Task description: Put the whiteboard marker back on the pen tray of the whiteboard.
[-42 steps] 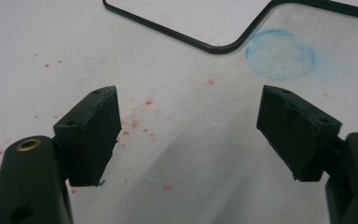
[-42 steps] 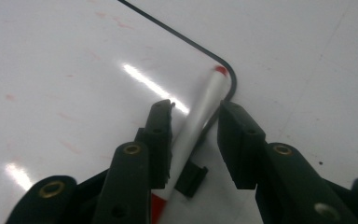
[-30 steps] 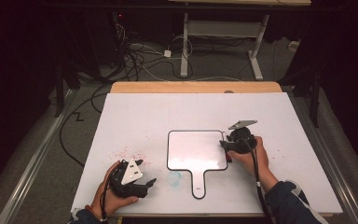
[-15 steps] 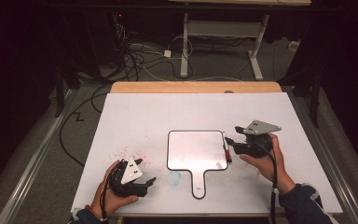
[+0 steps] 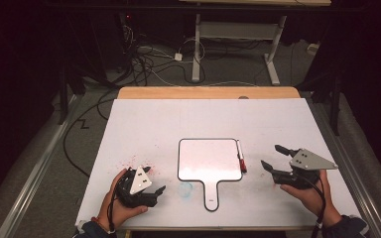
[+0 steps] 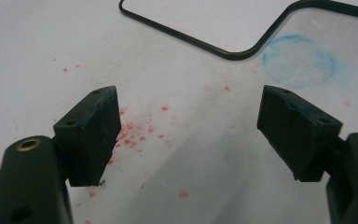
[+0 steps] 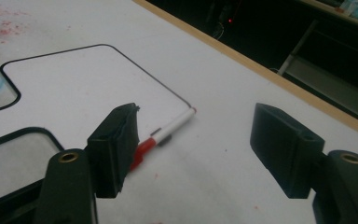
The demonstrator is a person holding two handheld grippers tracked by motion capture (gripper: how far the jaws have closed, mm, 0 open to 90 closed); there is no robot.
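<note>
A red-and-white marker [image 5: 240,155] is seen lying flat on the white tabletop [image 5: 198,119], touching or just beside the right edge of a paddle-shaped whiteboard [image 5: 209,159] whose handle points toward the person's side. The right gripper [image 5: 274,157] is held in the person's right hand [image 5: 311,191] to the right of the marker and apart from it, its fingers [image 7: 114,144] spread wide with nothing between them; in the right gripper view [image 7: 200,149] the marker [image 7: 165,135] is shown past the left-hand finger, its red end partly hidden behind that finger and its white end lying at the whiteboard's [image 7: 79,88] black-rimmed corner. The left gripper [image 5: 155,182] is rested low on the tabletop in the person's left hand [image 5: 119,203], near the front left and well apart from the marker, its fingers [image 6: 95,133] likewise opened wide and empty. In the left gripper view [image 6: 191,135], red specks [image 6: 135,135] are scattered over the white surface between the fingers, a faint blue ring-shaped smudge [image 6: 299,60] is marked beside the whiteboard's [image 6: 223,21] dark rim, and the same smudge [image 5: 185,189] is seen in the high view just left of the handle. Cables [image 5: 144,59] are strewn on the floor beyond the tabletop's wooden far edge [image 5: 208,92].
</note>
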